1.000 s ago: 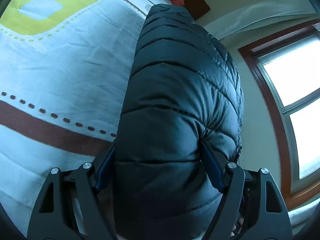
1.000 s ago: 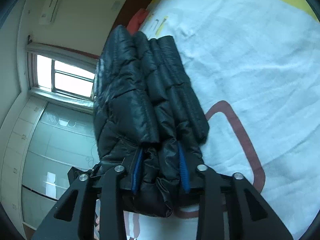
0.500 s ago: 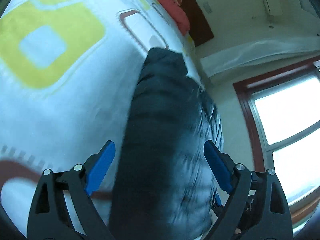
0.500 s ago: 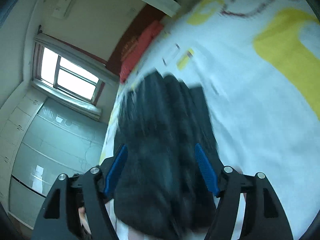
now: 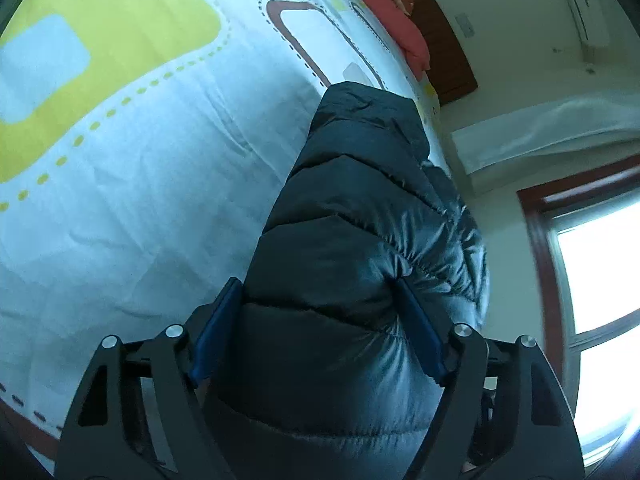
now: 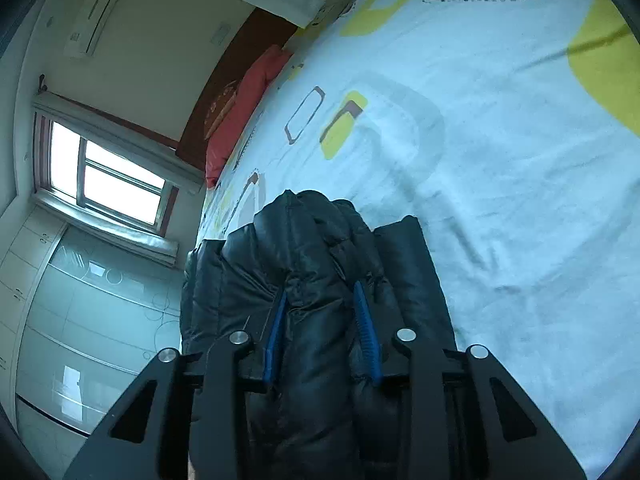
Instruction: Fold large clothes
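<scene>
Left gripper point(image 5: 320, 320) jaws just closed onto wide fold of jacket point(image 5: 360, 208); right gripper point(image 6: 322, 320) jaws just closed, pinching narrower fold; jacket on bed point(image 6: 500, 160)

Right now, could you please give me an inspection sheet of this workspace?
Surface: bed sheet, pale with yellow and brown shapes, lightly creased.
Job's things: dark puffer jacket, folded into a thick bundle on the sheet.
Clutter: nothing seen.
Grippers: left hand-held gripper clamped on the jacket, jaws just closed in; right hand-held gripper pinching a narrower fold, jaws just closed in.
Cables: nothing seen.
Surroundings: red pillow at a brown headboard, window, wall air conditioner.
</scene>
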Available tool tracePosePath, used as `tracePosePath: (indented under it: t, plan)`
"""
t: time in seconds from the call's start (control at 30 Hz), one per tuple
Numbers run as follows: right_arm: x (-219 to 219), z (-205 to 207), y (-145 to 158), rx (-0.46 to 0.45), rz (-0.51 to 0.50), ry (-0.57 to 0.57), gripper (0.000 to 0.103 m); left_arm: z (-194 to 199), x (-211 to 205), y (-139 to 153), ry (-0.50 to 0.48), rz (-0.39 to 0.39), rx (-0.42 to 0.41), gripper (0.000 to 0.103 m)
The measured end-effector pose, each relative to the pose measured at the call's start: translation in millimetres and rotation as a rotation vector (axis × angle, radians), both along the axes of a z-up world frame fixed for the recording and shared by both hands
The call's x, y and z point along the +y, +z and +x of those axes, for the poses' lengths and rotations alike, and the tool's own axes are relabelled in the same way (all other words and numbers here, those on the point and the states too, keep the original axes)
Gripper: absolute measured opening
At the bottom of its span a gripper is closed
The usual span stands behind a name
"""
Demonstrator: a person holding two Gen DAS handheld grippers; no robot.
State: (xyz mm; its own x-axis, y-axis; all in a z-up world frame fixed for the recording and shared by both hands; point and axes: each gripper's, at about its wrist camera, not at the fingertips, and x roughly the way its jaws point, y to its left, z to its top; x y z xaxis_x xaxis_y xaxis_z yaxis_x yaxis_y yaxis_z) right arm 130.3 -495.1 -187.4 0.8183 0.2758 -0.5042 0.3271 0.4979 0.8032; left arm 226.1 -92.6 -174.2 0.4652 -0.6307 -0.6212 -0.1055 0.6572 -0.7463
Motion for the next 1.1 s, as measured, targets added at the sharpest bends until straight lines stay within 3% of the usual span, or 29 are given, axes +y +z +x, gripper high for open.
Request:
tracePosePath:
  t: [0.1, 0.27, 0.33, 0.37, 0.4, 0.47, 0.63, 0.77, 0.9, 1.0, 1.1]
  plan:
    - [3, -3, -7, -0.014, 0.014, -0.01, 0.03, 3, -1, -13, 0.004, -0.019, 0.003, 0.077]
    - [2, -5, 0, -0.032, 0.014, -0.011, 0.033, 3, -2, -10, -0.006, -0.027, 0.002, 0.08]
    - [2, -19, 11, -0.032, -0.002, -0.015, 0.04, 3, 6, -8, -0.019, -0.085, 0.017, 0.082]
    - [1, -26, 16, -0.041, -0.011, -0.021, 0.048, 2, 14, -7, -0.017, -0.104, 0.038, 0.084]
    - [1, -33, 21, -0.047, -0.023, -0.032, 0.065, 1, 20, -6, -0.006, -0.104, 0.053, 0.089]
    - [0, -47, 25, -0.033, -0.051, -0.059, 0.079, -4, 34, -4, 0.018, -0.112, 0.064, 0.092]
    - [-2, -59, 1, 0.0, 0.033, 0.013, 0.079, -15, 43, -11, -0.028, -0.183, 0.081, 0.096]
    - [0, -59, -14, -0.041, 0.133, 0.041, 0.079, -17, 34, -12, -0.097, -0.187, 0.069, 0.101]
    - [1, -61, -9, -0.029, 0.103, 0.074, 0.08, -14, 32, -15, -0.101, -0.206, 0.078, 0.101]
    - [7, -60, -3, 0.009, 0.007, 0.095, 0.082, -14, 31, -15, -0.106, -0.207, 0.072, 0.101]
    - [10, -65, -2, 0.019, -0.026, 0.105, 0.083, -14, 32, -14, -0.118, -0.217, 0.068, 0.101]
